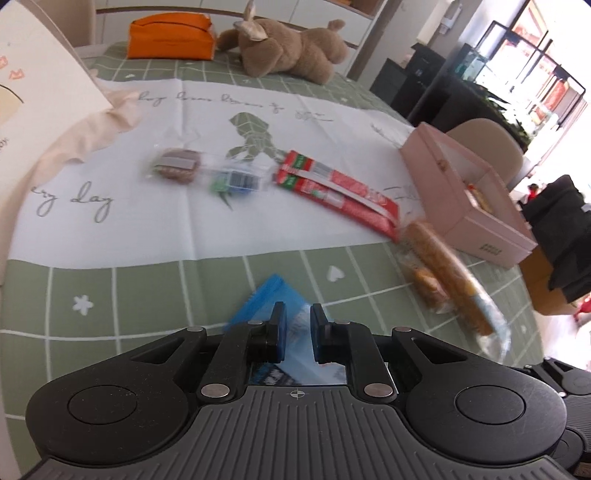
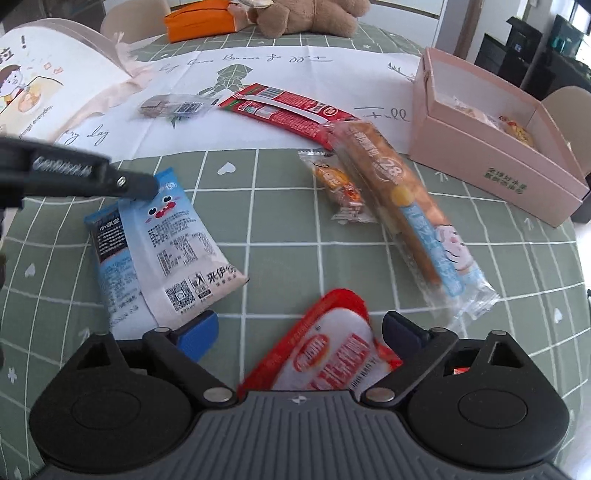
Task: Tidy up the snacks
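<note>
My left gripper [image 1: 298, 320] is shut on the top edge of a blue and white snack packet [image 1: 271, 295]; in the right wrist view its fingers [image 2: 136, 186] pinch that packet [image 2: 173, 251], which lies on the green tablecloth. My right gripper [image 2: 299, 328] is open, with a red and white snack packet [image 2: 332, 350] lying between its jaws. A long orange and blue packet [image 2: 406, 210], a small orange packet [image 2: 338, 186], a red packet [image 2: 291, 110] and a clear-wrapped brown snack [image 2: 173, 107] lie further out. The open pink box [image 2: 491, 162] holding snacks stands at the right.
A brown plush toy [image 1: 291, 48] and an orange pouch [image 1: 170, 35] lie at the table's far edge. A white printed bag [image 2: 37, 88] stands at the left. Chairs and dark furniture [image 1: 421, 81] lie beyond the table.
</note>
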`<action>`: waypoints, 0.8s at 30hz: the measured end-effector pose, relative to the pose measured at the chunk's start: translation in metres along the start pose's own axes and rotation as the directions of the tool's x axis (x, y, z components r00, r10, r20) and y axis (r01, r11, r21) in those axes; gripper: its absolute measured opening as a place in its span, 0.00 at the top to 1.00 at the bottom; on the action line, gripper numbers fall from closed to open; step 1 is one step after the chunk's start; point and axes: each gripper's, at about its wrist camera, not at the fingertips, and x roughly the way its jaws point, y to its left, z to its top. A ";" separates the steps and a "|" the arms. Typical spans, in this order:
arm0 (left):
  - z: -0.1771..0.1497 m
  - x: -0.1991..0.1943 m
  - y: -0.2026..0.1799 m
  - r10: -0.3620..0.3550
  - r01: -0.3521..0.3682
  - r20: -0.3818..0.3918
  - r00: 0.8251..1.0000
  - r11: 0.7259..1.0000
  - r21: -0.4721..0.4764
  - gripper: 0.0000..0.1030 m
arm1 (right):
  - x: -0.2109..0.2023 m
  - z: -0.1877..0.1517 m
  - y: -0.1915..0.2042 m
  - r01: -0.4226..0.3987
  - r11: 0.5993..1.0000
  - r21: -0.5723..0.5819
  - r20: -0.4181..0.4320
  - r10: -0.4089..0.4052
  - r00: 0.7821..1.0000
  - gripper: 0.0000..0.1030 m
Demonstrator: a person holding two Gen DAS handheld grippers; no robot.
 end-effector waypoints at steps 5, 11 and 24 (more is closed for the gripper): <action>-0.006 -0.009 -0.019 -0.093 0.094 -0.023 0.995 0.995 0.040 0.85 | 0.001 -0.012 -0.029 0.011 0.996 0.083 -0.019 -0.009 1.000 0.06; -0.030 -0.023 -0.036 -0.222 0.225 -0.091 0.971 0.974 0.032 0.85 | 0.001 -0.018 -0.044 0.022 0.993 0.120 0.007 -0.023 1.000 0.05; -0.046 -0.001 -0.037 -0.127 0.140 -0.147 0.981 0.987 0.077 0.87 | 0.000 -0.025 -0.046 0.008 0.996 0.090 0.046 -0.012 0.999 0.01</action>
